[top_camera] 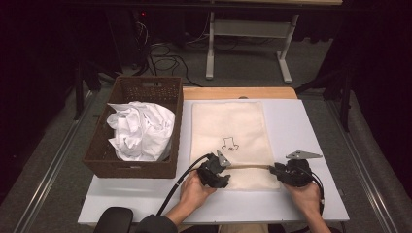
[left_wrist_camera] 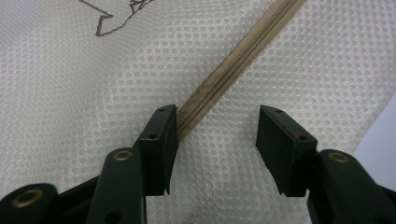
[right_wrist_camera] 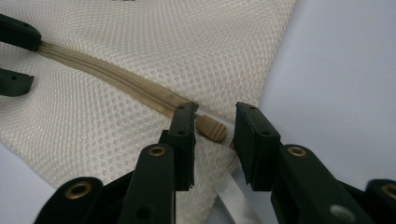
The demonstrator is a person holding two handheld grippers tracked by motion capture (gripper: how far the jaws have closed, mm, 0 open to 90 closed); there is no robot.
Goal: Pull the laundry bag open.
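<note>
A cream mesh bag (top_camera: 228, 121) with a small dark drawing (top_camera: 230, 144) lies flat on the white tabletop (top_camera: 301, 121). A tan zipper (top_camera: 250, 166) runs across its near end. My left gripper (top_camera: 224, 171) rests on the bag at the zipper's left part. Its jaws stand open (left_wrist_camera: 217, 128), and the zipper tape (left_wrist_camera: 233, 60) runs past the left one. My right gripper (top_camera: 274, 170) is at the bag's right edge, open (right_wrist_camera: 212, 116), with the tan zipper pull (right_wrist_camera: 211, 129) lying loose between its jaws. The left gripper's jaws (right_wrist_camera: 16, 51) straddle the far end of the zipper (right_wrist_camera: 116, 79).
A dark wicker basket (top_camera: 136, 167) stands on the left of the table, holding a crumpled white cloth (top_camera: 141, 128). A wooden strip (top_camera: 238, 92) borders the table's far edge. Bare white tabletop lies right of the bag and along the front edge.
</note>
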